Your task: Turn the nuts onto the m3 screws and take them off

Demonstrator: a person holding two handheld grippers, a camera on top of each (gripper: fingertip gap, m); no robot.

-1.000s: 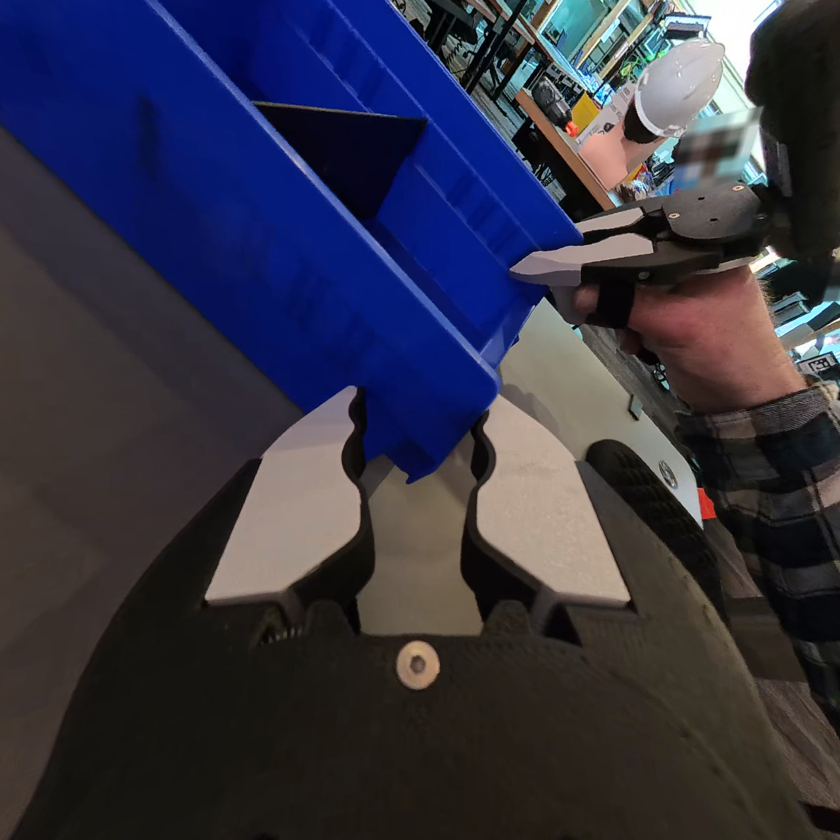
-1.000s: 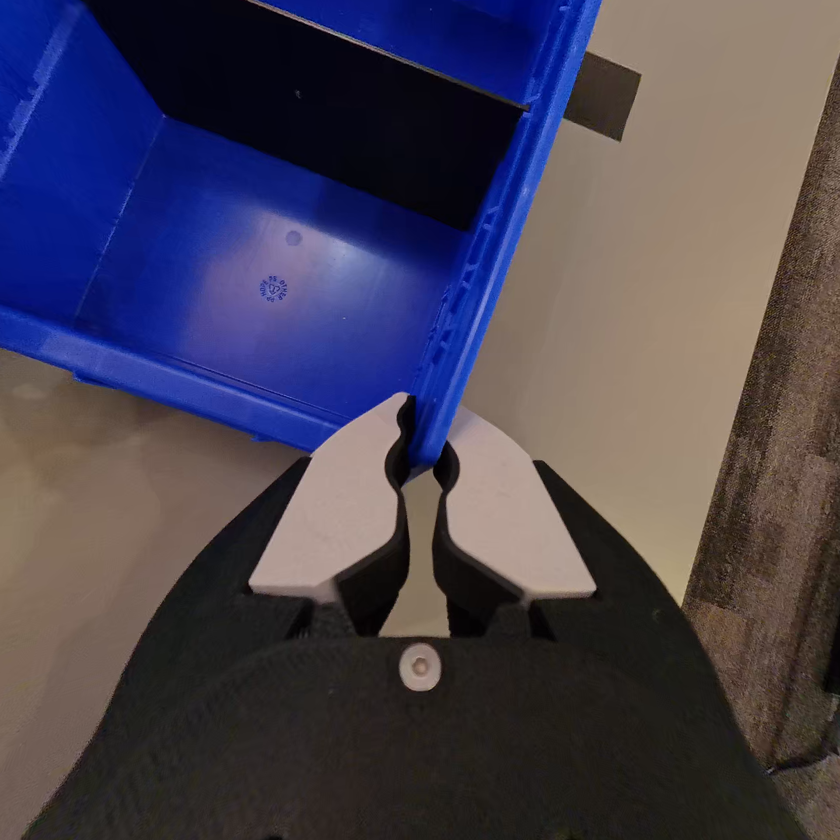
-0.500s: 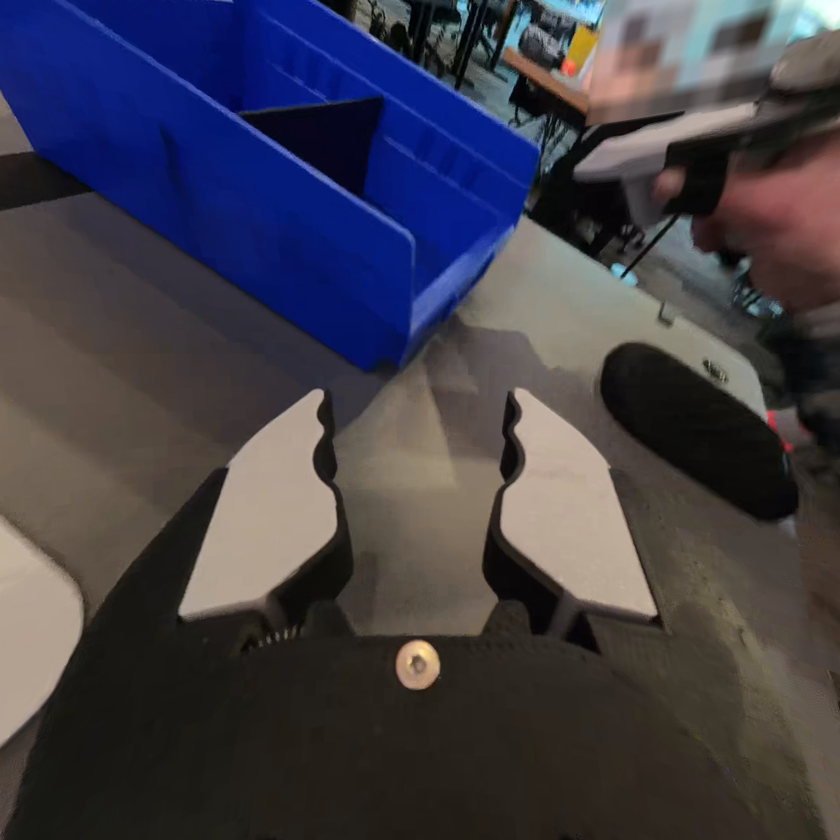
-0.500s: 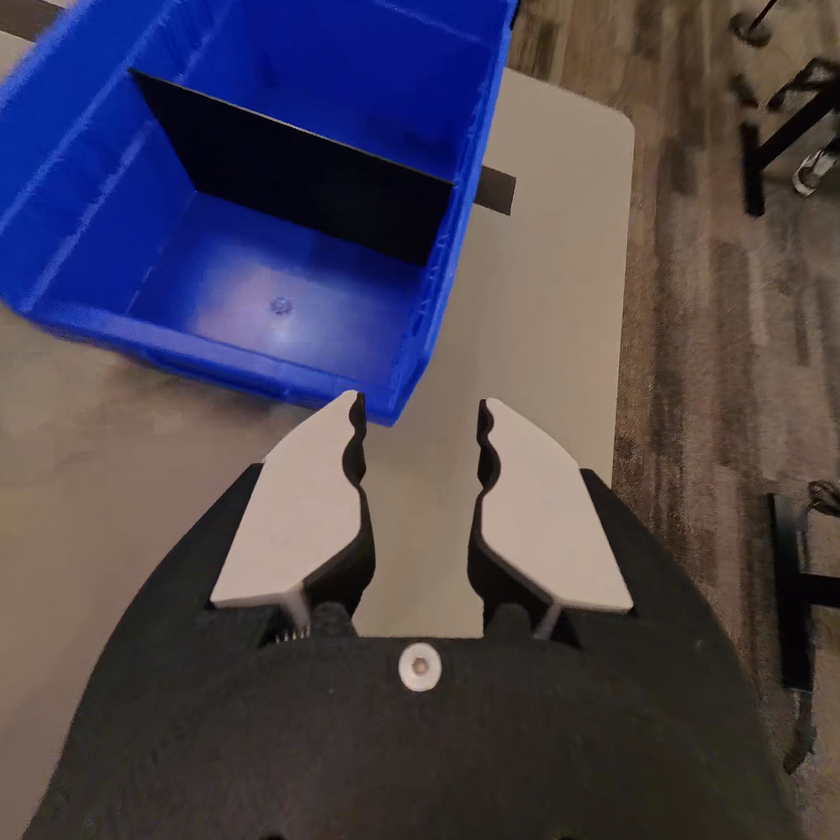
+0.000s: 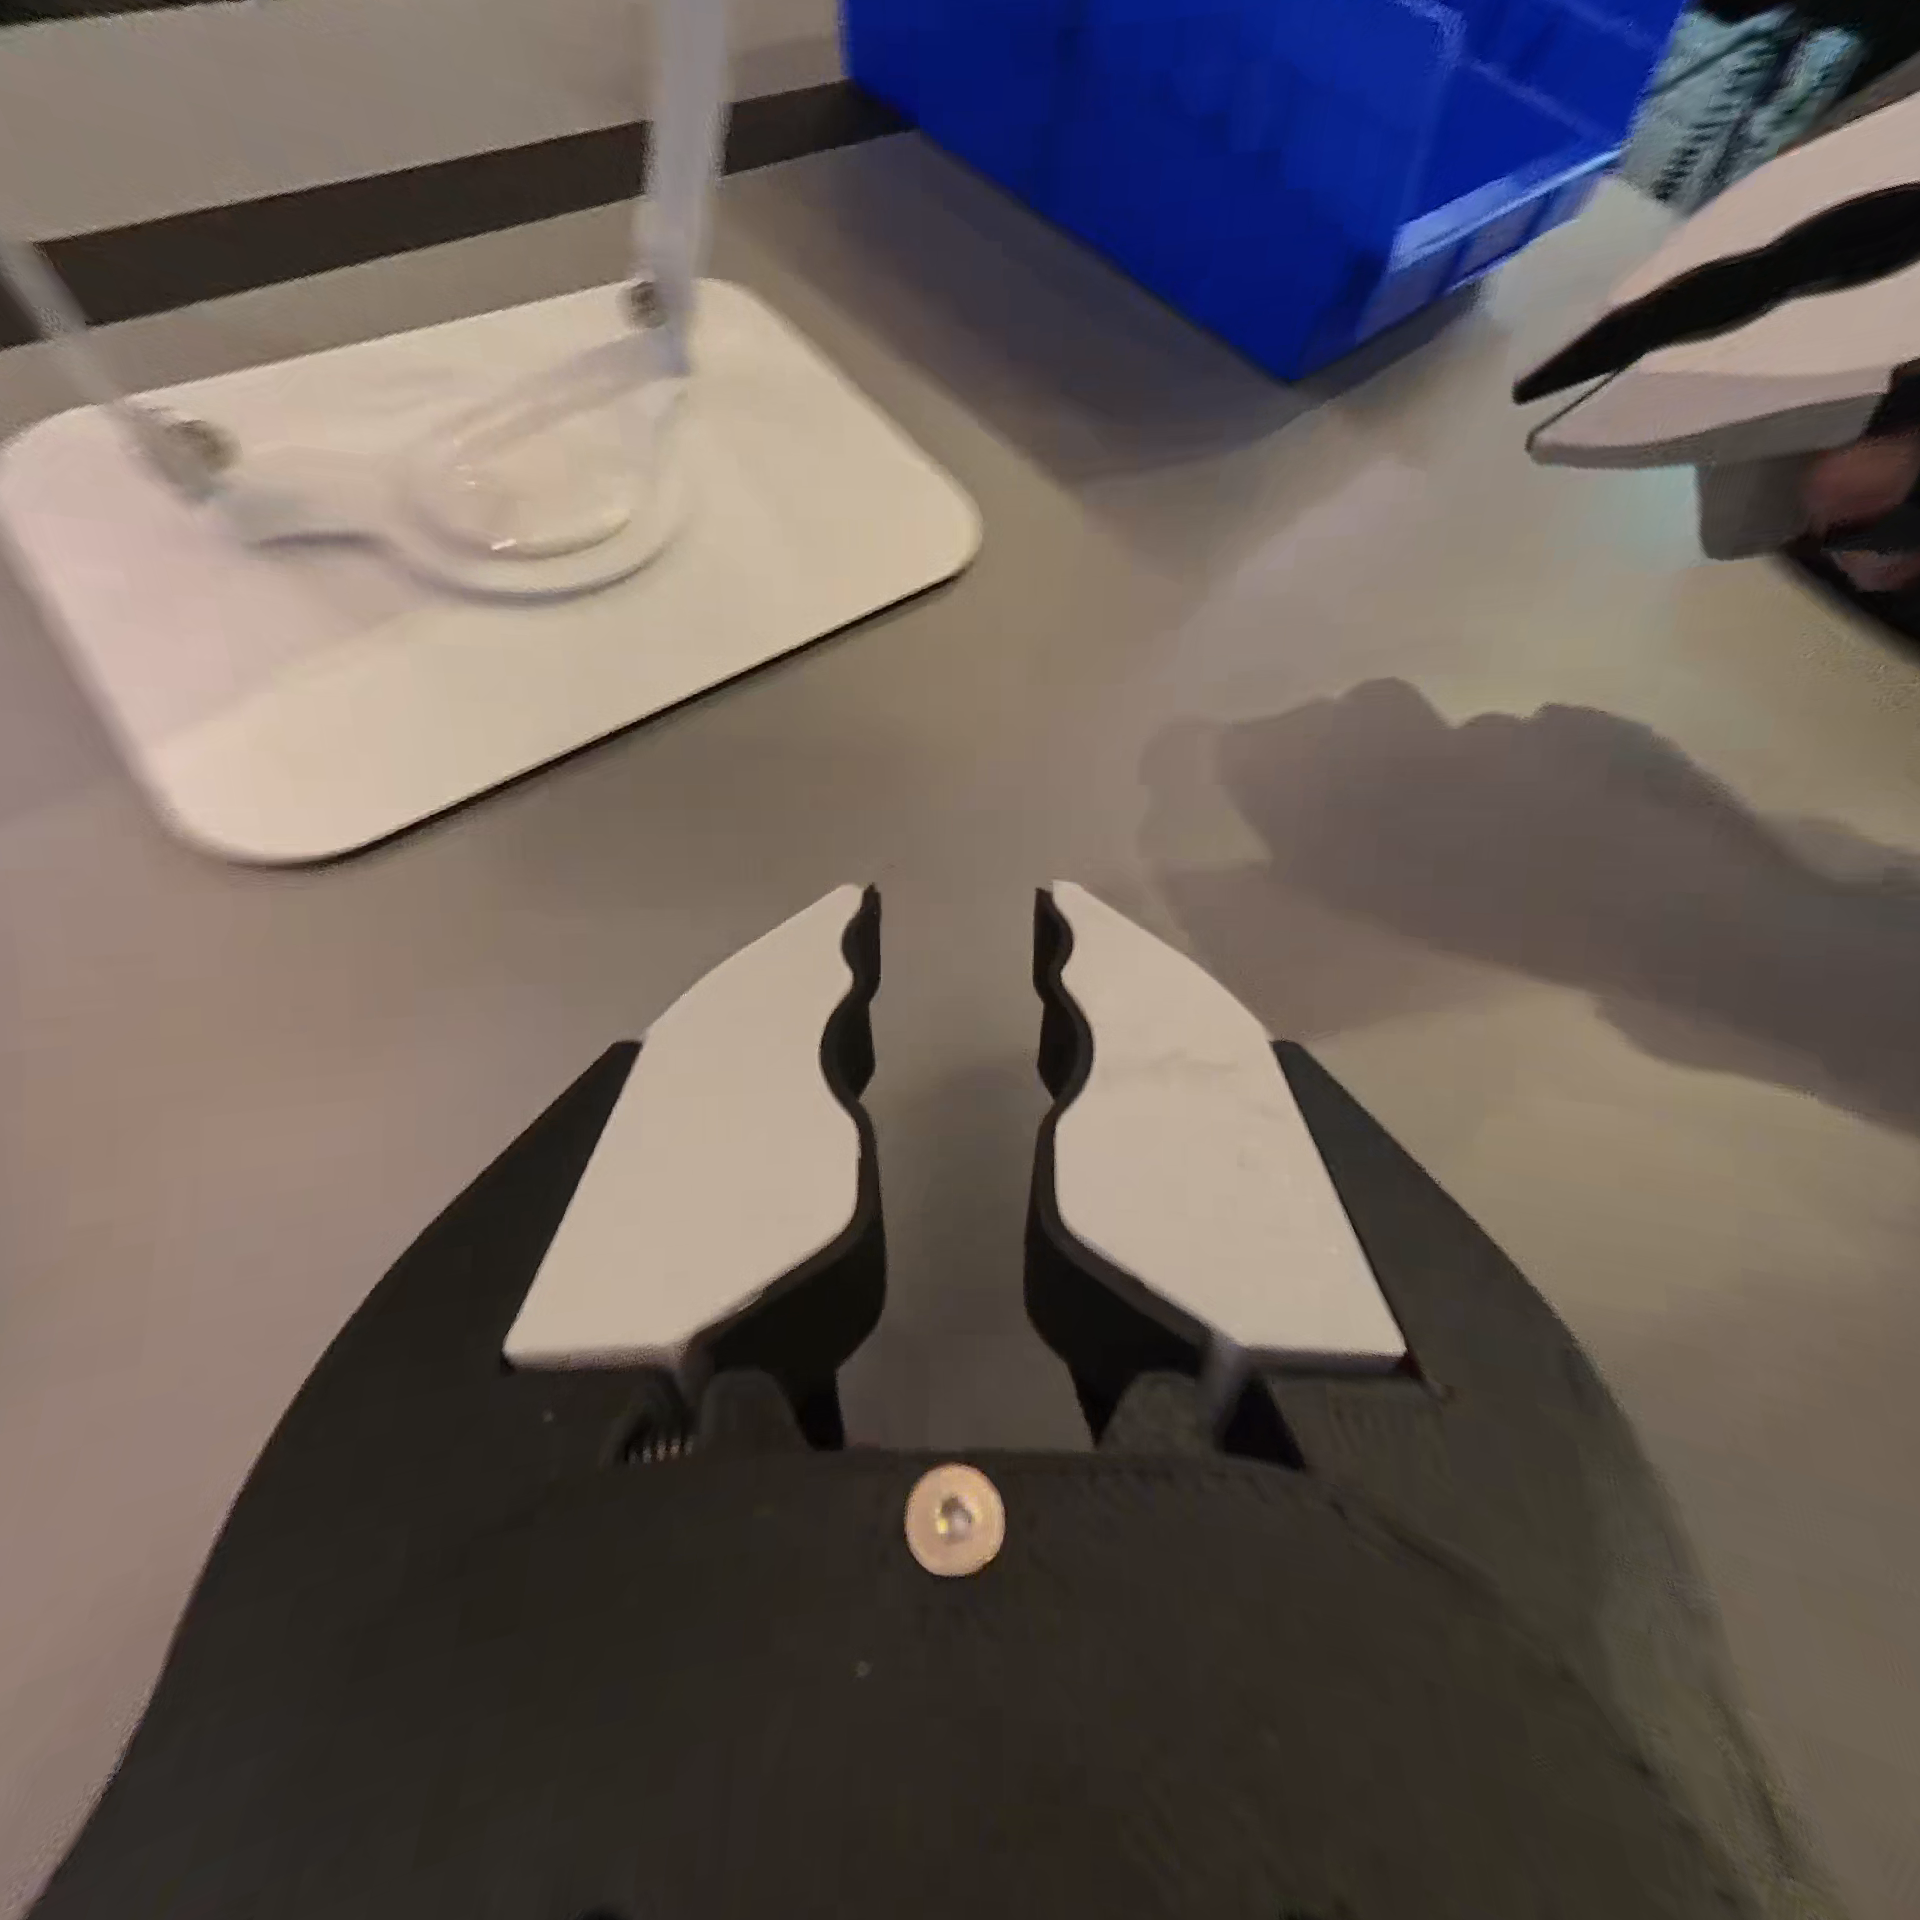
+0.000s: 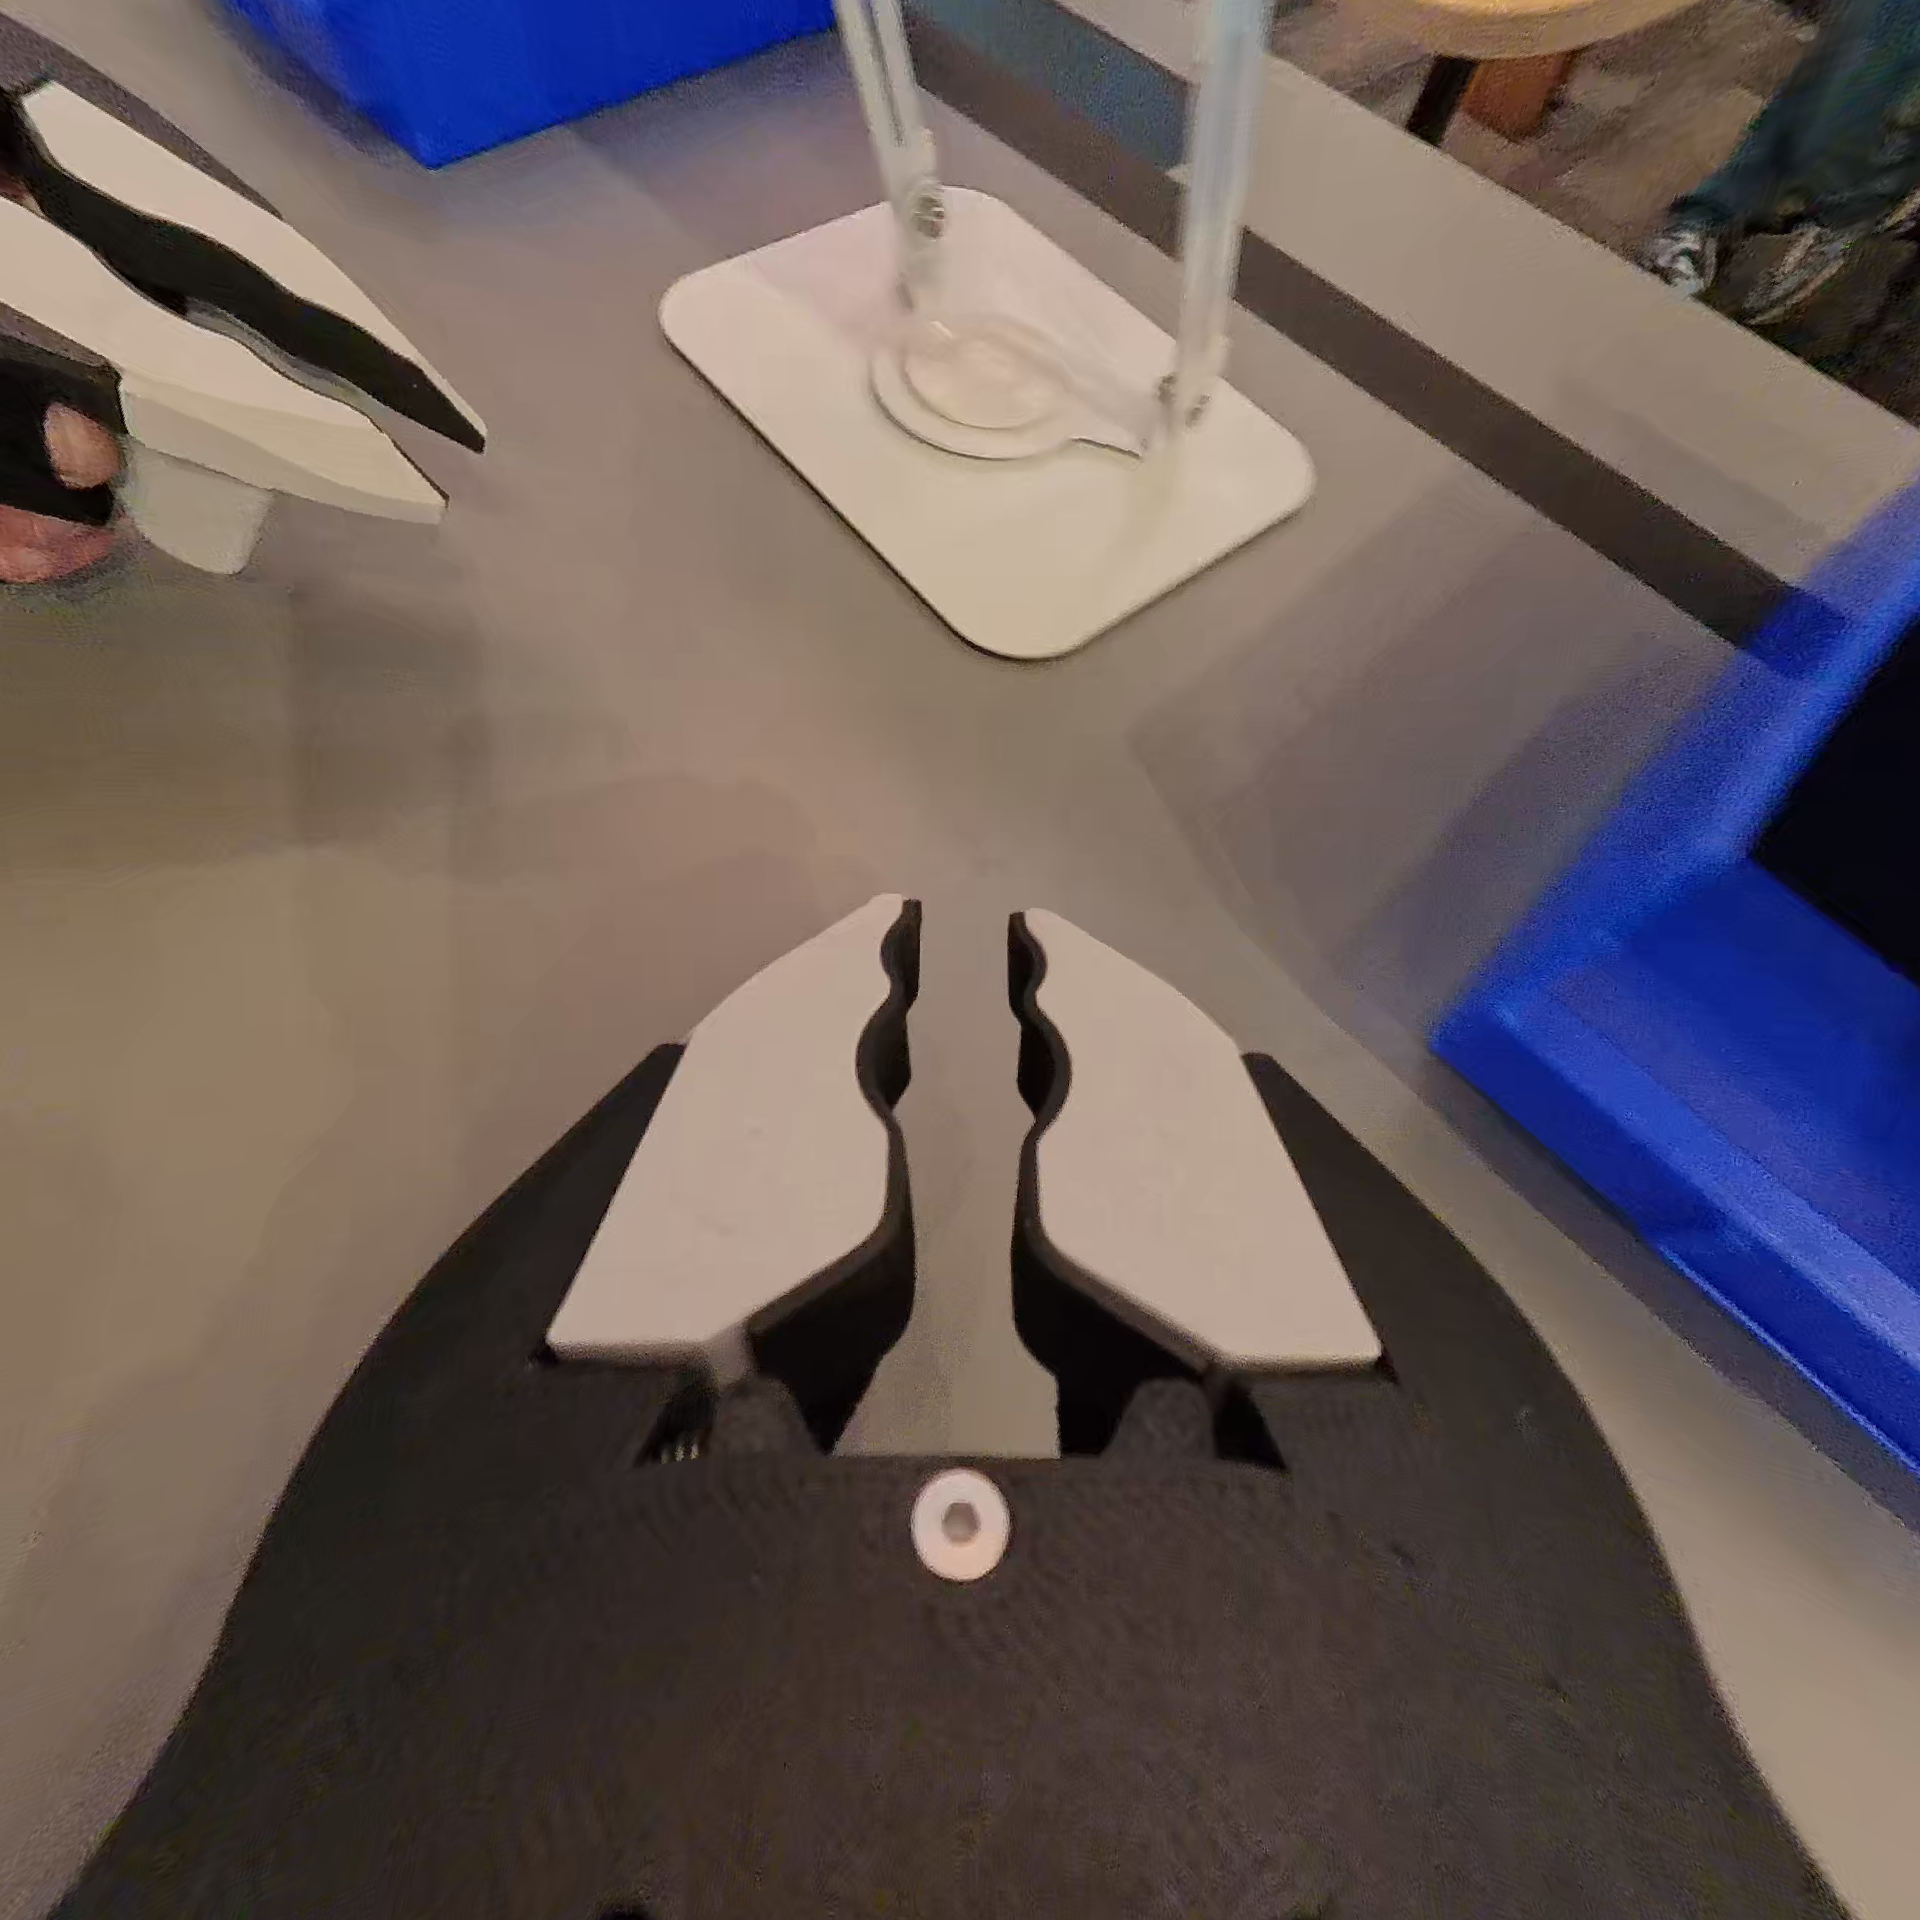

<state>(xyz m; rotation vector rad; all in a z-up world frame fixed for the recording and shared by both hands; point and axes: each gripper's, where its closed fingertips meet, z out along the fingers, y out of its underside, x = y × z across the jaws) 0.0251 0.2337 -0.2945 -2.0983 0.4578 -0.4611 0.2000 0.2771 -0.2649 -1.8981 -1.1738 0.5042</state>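
Over bare grey table (image 5: 312,1143) we now hold both grippers clear of the blue bin (image 5: 1195,156), whose rim each pinched a second ago. Left gripper (image 5: 956,904) and right gripper (image 6: 961,920): jaws narrowly parted, nothing between them. White stand base (image 6: 1039,540) lies ahead; bin set down beside it.

The blue bin (image 5: 1226,156) and clear stand's posts (image 6: 1210,156) run off frame.
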